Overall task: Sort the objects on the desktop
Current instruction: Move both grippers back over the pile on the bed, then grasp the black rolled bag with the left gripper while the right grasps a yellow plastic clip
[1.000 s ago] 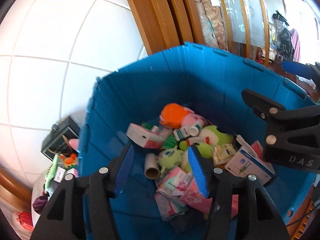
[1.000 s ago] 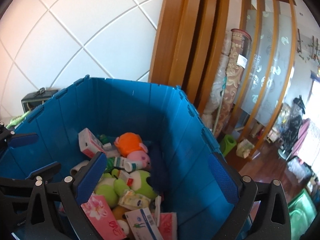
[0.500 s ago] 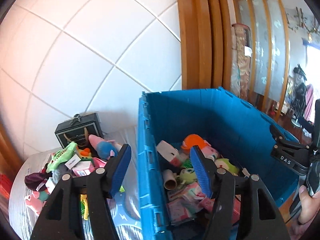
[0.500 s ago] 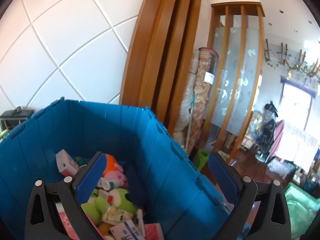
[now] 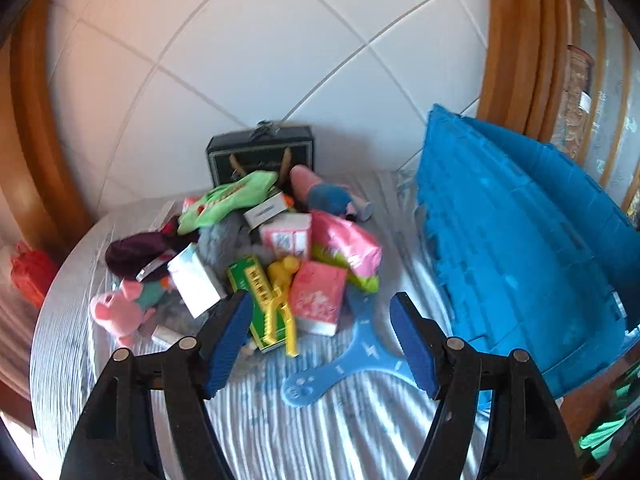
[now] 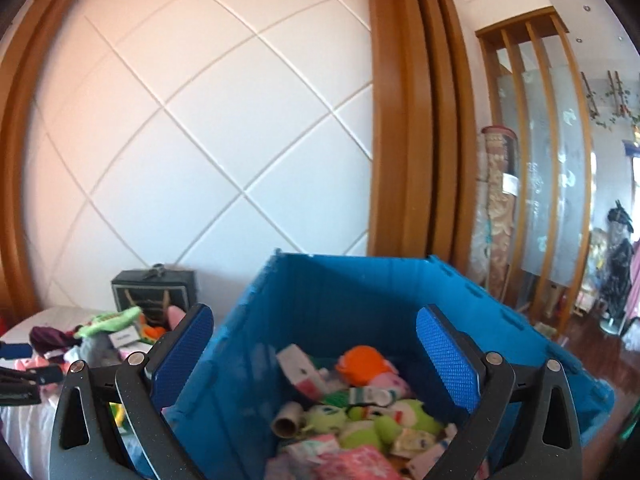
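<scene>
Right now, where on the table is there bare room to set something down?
Bare striped tablecloth along the near edge, below the blue boomerang, and at the near left in front of the pink pig plush. A narrow strip runs between the pile and the blue crate. The centre, back to the black box, is crowded.

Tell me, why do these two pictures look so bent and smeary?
Left wrist view: fisheye lens curves the wall tiles; motion blur smears the toy pile and blue crate. Right wrist view: same curving; crate contents look soft, window glare whitens the far right.
</scene>
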Demonstrator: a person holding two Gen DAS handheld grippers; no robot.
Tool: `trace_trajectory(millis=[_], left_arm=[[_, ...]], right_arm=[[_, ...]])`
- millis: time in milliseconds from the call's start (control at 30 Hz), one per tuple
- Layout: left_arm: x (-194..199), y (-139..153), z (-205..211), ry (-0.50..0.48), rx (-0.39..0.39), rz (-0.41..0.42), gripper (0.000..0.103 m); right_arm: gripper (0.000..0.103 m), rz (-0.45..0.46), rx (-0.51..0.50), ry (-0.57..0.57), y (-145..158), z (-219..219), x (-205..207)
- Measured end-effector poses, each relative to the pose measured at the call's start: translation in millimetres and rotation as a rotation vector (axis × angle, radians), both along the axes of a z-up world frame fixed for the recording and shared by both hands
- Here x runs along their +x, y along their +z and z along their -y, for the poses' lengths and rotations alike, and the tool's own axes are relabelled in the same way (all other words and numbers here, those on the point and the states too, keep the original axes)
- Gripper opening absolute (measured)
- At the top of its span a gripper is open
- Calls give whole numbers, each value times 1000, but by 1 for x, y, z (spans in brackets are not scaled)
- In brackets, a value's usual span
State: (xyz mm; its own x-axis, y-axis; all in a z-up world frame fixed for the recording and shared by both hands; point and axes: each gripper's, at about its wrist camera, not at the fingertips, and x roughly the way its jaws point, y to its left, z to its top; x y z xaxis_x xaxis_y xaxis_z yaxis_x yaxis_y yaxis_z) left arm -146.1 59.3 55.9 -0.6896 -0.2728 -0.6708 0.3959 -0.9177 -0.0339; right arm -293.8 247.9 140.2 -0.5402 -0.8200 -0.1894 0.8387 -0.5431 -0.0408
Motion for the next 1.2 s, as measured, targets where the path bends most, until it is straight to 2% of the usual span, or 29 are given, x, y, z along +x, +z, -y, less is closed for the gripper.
trace_trajectory(millis=[133,333,533,667,800,933,1200], left_arm=[[31,-31,69,119,63,57,70],[65,-83,148,222,134,173,70],[78,-116,184,238,170,162,70],[60,-146,190,205,171,208,70],[27,-171,180,99,174,234,70],[-5,-193,175,37,181,274,70],[-46,-234,182,-22,204,366,69]], right_arm=[[103,6,4,108,-2,33,48],[103,37,54,232,-18,86,107],[103,111,180,318,-67,137,141],[103,196,287,349,-109,163,142],[103,266,424,319,-146,194,135],[103,394,518,311,-175,218,115],[103,546,679,322,-223,269,106]])
